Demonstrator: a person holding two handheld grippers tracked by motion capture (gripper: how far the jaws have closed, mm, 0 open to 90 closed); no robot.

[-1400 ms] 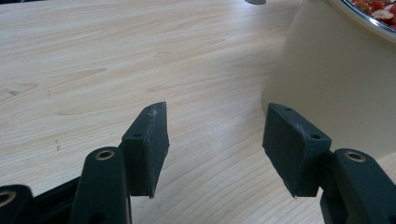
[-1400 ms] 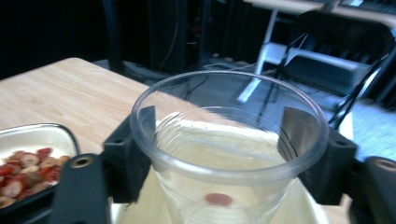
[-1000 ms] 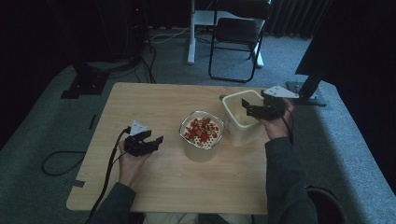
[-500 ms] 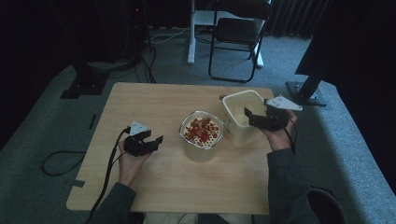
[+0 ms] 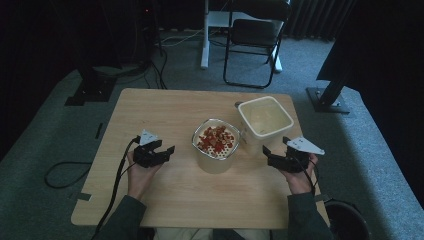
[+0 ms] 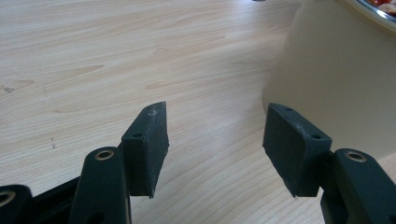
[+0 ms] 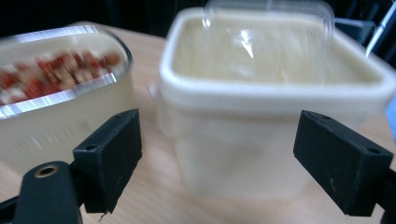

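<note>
Right claw (image 5: 274, 155) sits low over the bench (image 5: 165, 107), just on the near right of the cream tub (image 5: 265, 119), with its jaws pointing toward it. Its jaws stand wide apart, having just closed in a touch, and nothing is pinched between them. In the right gripper view, the cream tub (image 7: 261, 98) stands ahead of the two black pads (image 7: 109, 156), which sit on either side of its body without touching it; whether the tub has yet entered the gap is hard to tell. A clear lid or film glints across the tub's top, too blurred to read further.

Just left of that tub, touching or nearly so, stands the second container (image 5: 216, 145), metal-rimmed and holding red and pale pieces. It shows at the left of the right gripper view (image 7: 51, 93) as well.

Over on the other side, the left claw (image 5: 162, 152) rests near the bench edge closest to the person, well left of the filled container. Its jaws are spread with only bare wood between them. In the left gripper view, the left claw (image 6: 215, 144) has the filled container's cream wall (image 6: 336, 79) just beside its right-hand pad, not gripped.
</note>
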